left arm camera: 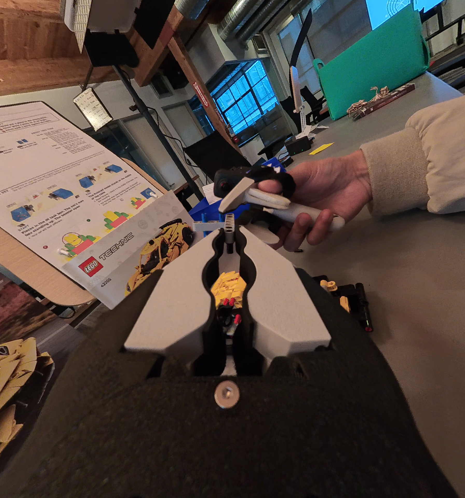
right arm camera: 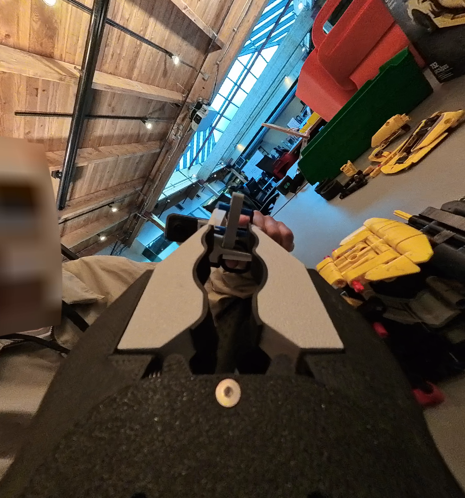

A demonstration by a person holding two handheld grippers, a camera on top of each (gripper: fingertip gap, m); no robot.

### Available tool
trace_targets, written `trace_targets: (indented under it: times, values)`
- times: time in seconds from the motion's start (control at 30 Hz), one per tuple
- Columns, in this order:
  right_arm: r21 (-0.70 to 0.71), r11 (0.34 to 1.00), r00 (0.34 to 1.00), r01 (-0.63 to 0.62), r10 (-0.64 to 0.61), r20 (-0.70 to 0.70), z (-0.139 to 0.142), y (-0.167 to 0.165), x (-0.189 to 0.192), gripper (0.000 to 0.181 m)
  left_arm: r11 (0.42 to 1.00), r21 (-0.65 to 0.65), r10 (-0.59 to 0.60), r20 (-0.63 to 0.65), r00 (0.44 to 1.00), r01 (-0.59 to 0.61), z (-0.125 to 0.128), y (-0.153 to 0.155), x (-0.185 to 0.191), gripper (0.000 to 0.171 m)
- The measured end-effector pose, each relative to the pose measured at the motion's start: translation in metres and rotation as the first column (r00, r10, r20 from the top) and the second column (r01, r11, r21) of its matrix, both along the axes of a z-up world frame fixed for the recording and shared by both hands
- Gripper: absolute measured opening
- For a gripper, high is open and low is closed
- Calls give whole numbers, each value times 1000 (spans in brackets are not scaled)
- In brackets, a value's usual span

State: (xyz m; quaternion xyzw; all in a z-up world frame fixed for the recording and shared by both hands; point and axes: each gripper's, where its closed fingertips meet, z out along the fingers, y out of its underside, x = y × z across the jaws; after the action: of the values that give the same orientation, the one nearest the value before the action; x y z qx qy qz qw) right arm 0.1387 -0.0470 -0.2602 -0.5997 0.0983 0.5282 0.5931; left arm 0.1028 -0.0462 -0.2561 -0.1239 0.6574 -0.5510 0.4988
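The grey tabletop [left arm camera: 414, 310] carries a propped instruction sheet [left arm camera: 45, 172] at ten o'clock of the left view and a car booklet [left arm camera: 134, 250] leaning below it. In the right view a yellow-and-black car model [right arm camera: 382, 253] lies at three o'clock, yellow body panels [right arm camera: 414, 140] at two. The left tongs [left arm camera: 229, 234] pinch a small grey beam assembly [left arm camera: 229, 229] with blue pins at centre; the right tongs [right arm camera: 231, 237] clamp the same assembly.

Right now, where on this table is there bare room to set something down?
Bare grey table lies right of the black and yellow parts, below the sleeve. It is crowded around the yellow car section and the loose yellow panels by the green bin.
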Motion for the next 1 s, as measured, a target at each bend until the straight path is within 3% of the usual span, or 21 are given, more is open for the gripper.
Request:
trace_targets:
  times: [0.07,0.13,0.27,0.37,0.4,0.47,0.57,0.7,0.83,0.9,1.0]
  values:
    - [-17,999,998,40,-39,48,-3,2,4,22,999,28,31,-14,999,-30,-6,3,4,7]
    - [-20,990,974,141,-135,181,-5,6,12,22,989,89,118,-21,993,-115,-15,10,14,7]
    - [65,939,786,338,-320,529,2,10,18,22,935,175,317,-27,948,-308,-28,22,32,12]
    - [81,925,702,372,-337,628,4,16,7,22,902,206,382,21,924,-378,-27,22,37,27]
    - [84,922,676,379,-338,655,4,18,3,22,898,206,388,47,920,-389,-24,21,37,26]
    - [105,916,641,388,-350,683,7,21,-2,22,894,207,389,84,918,-397,-20,19,35,7]
    - [155,911,593,383,-371,715,12,21,-6,23,893,212,387,92,917,-398,-17,20,33,7]
    - [196,933,618,303,-349,704,17,18,-21,38,895,217,372,114,921,-389,-15,20,29,6]
    - [189,928,619,322,-357,700,14,16,-14,22,893,213,371,150,916,-397,-11,20,27,6]
    - [165,936,646,310,-335,686,10,17,-15,35,882,225,381,177,908,-414,-9,21,27,6]
    - [166,934,640,317,-340,689,8,21,-16,32,888,226,369,166,915,-399,-10,18,26,6]
